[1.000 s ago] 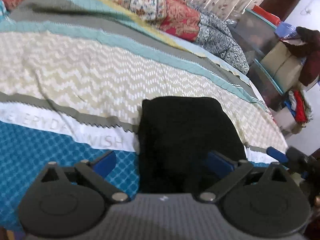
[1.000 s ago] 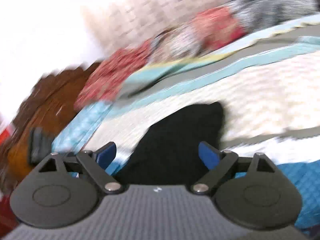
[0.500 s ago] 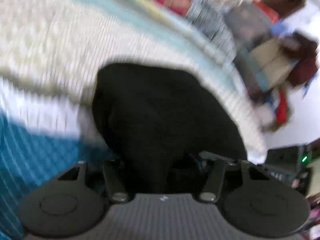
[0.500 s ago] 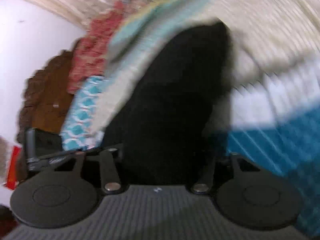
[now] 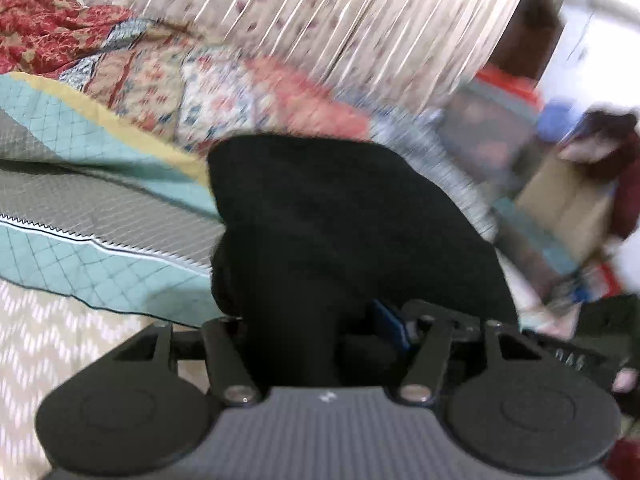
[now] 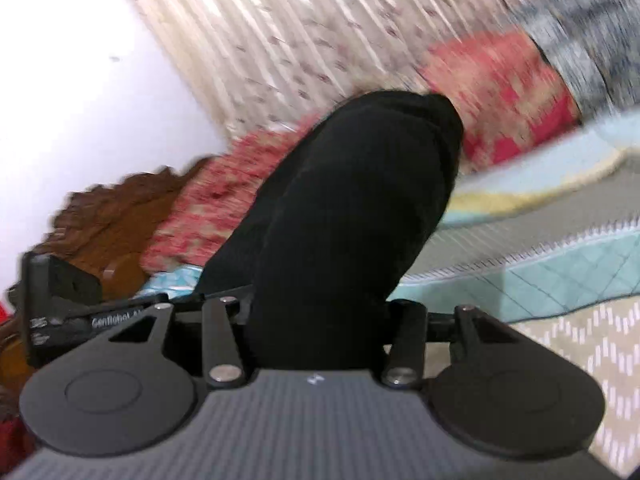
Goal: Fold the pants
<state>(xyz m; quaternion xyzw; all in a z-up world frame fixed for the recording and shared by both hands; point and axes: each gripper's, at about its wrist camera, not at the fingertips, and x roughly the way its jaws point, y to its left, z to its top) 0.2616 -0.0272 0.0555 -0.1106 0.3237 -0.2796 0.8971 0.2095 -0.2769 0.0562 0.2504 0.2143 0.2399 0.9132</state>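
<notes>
Pants [image 5: 344, 216], pinched by both tools [image 5: 320, 332] [image 6: 316, 320], hide the quilt [image 5: 100, 268] and pillows [image 5: 248, 96].

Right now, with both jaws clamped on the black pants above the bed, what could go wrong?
1. The left gripper has cloth bunched between its jaws, which are opening slightly, so the black pants might slip out on that side.
2. The folded bundle hangs thick and uneven from the right gripper, so the fold may come apart when it lands on the quilt.

a striped quilt [image 5: 100, 216] covers the bed, floral pillows [image 5: 224, 92] at a pleated curtain [image 5: 360, 20].
</notes>
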